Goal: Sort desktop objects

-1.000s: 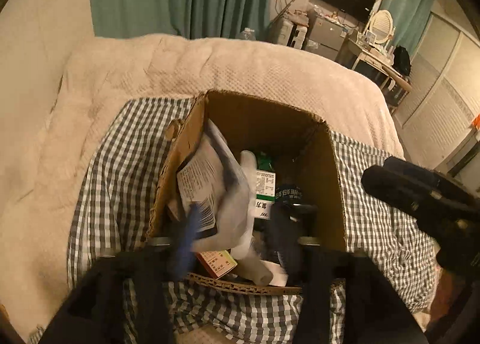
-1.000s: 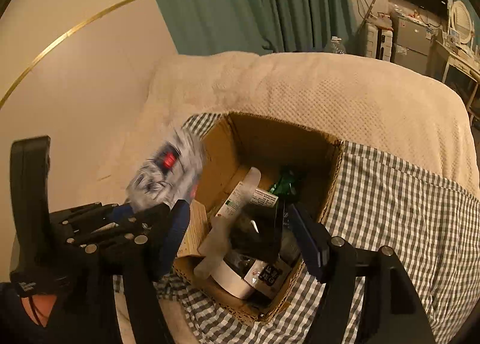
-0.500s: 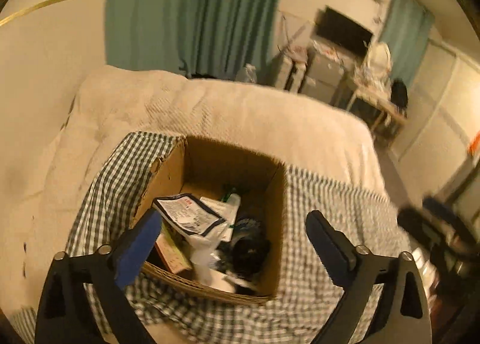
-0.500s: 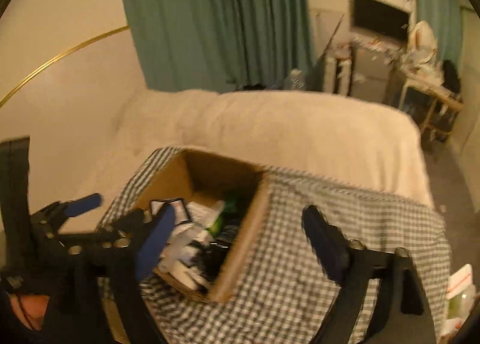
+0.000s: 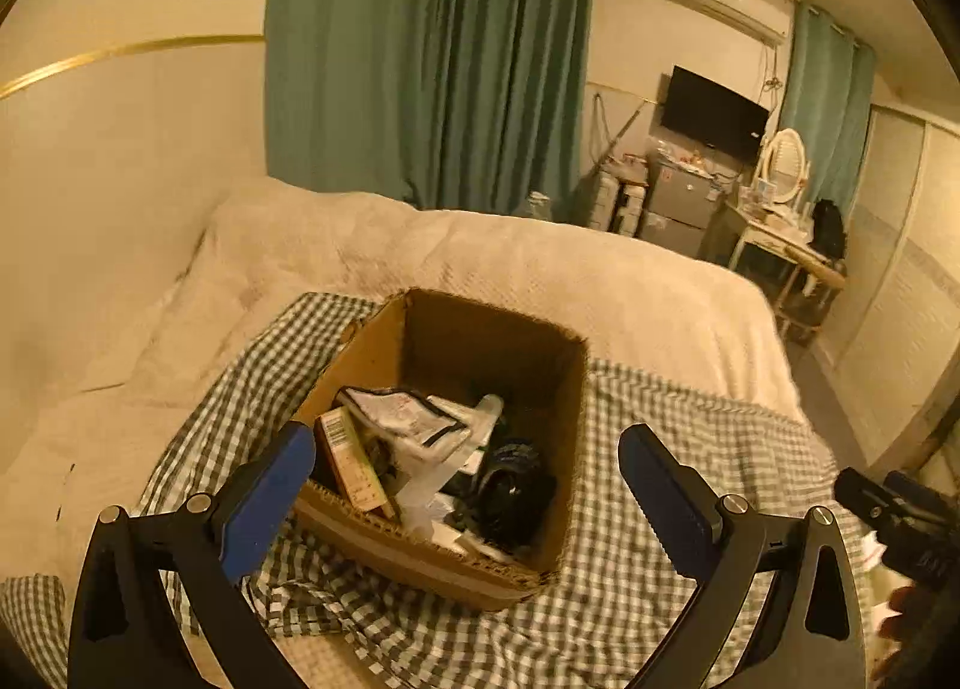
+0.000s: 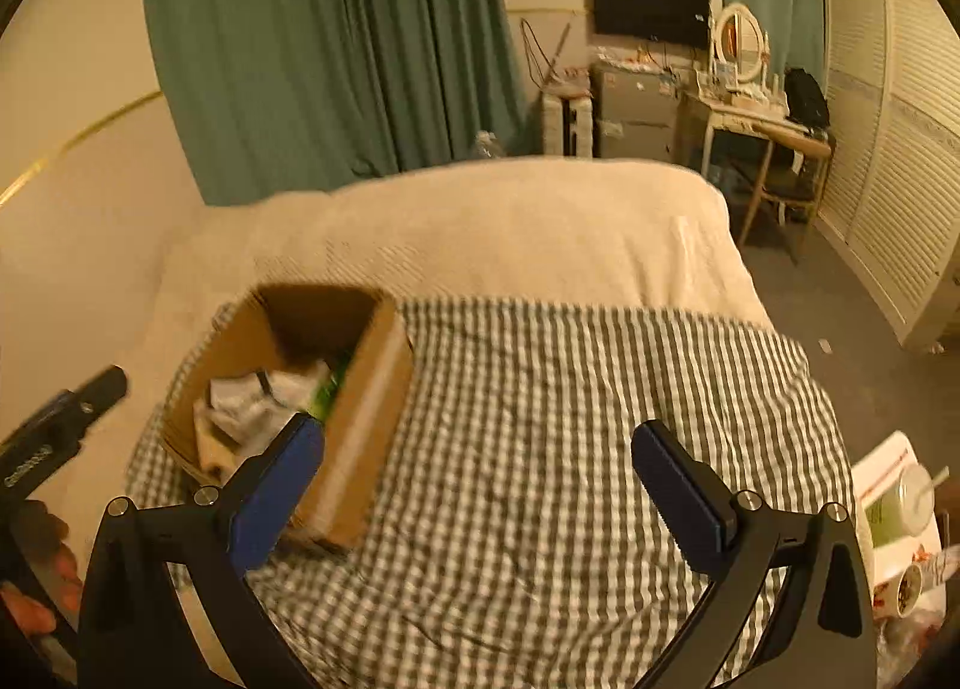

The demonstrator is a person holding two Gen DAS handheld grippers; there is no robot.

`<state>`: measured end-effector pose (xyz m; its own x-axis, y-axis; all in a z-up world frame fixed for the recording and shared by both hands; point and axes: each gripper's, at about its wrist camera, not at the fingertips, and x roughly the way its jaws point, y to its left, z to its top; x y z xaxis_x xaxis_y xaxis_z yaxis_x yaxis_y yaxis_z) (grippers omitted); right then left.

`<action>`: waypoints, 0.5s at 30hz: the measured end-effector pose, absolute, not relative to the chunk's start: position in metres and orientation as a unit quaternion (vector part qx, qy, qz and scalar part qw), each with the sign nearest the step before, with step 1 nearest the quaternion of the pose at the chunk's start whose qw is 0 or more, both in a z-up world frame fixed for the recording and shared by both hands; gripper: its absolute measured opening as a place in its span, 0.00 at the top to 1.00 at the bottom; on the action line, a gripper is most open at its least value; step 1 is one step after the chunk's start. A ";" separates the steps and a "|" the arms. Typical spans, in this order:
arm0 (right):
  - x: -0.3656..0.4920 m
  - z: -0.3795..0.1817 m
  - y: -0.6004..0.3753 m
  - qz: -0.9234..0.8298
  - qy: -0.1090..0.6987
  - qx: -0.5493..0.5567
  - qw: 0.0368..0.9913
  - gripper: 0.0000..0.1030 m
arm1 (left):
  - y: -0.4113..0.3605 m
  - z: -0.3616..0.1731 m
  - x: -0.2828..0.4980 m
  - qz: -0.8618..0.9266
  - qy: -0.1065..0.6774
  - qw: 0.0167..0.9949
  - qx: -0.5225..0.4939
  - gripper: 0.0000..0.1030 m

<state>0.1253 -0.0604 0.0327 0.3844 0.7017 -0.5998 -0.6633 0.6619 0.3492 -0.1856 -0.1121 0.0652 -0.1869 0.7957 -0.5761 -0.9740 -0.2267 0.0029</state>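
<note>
Left gripper (image 5: pixel 465 470): fingers spread wide, nothing between them, poised over the box's near side.
Right gripper (image 6: pixel 474 464): jaws opening, empty, above the checked cloth (image 6: pixel 570 419).
Cardboard box (image 5: pixel 420 560): on the checked cloth, holding packets, a small carton and a dark object.

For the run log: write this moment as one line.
left tool: open, empty | right tool: opening, empty | brown cardboard box: on checked cloth, holds sorted items
</note>
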 end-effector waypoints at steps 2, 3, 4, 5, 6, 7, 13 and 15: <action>0.124 0.017 -0.061 0.408 0.384 0.023 0.828 0.01 | -0.109 0.047 -0.179 0.737 0.215 0.596 -0.237 0.00; 0.123 0.011 -0.059 0.406 0.386 0.018 0.828 0.01 | -0.104 0.035 -0.176 0.730 0.232 0.592 -0.250 0.00; 0.119 0.005 -0.059 0.406 0.380 0.007 0.831 0.01 | -0.101 0.030 -0.175 0.728 0.238 0.589 -0.257 0.00; 0.116 0.002 -0.060 0.404 0.362 -0.009 0.840 0.01 | -0.100 0.025 -0.173 0.726 0.241 0.587 -0.265 0.00; 0.112 -0.002 -0.059 0.397 0.346 -0.025 0.850 0.01 | -0.099 0.023 -0.171 0.721 0.239 0.592 -0.269 0.00; 0.110 -0.007 -0.057 0.393 0.337 -0.041 0.855 0.01 | -0.100 0.024 -0.169 0.720 0.237 0.595 -0.267 0.00; 0.107 -0.024 -0.046 0.392 0.348 -0.066 0.849 0.01 | -0.101 0.029 -0.163 0.729 0.235 0.593 -0.247 0.00; 0.105 -0.027 -0.043 0.391 0.351 -0.070 0.848 0.01 | -0.099 0.026 -0.161 0.726 0.245 0.594 -0.245 0.00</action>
<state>0.1051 -0.0433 -0.0272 0.4478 0.6133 -0.6507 -0.7117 0.6849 0.1558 -0.1609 -0.0994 0.0260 -0.1749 0.7418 -0.6474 -0.9824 -0.1751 0.0648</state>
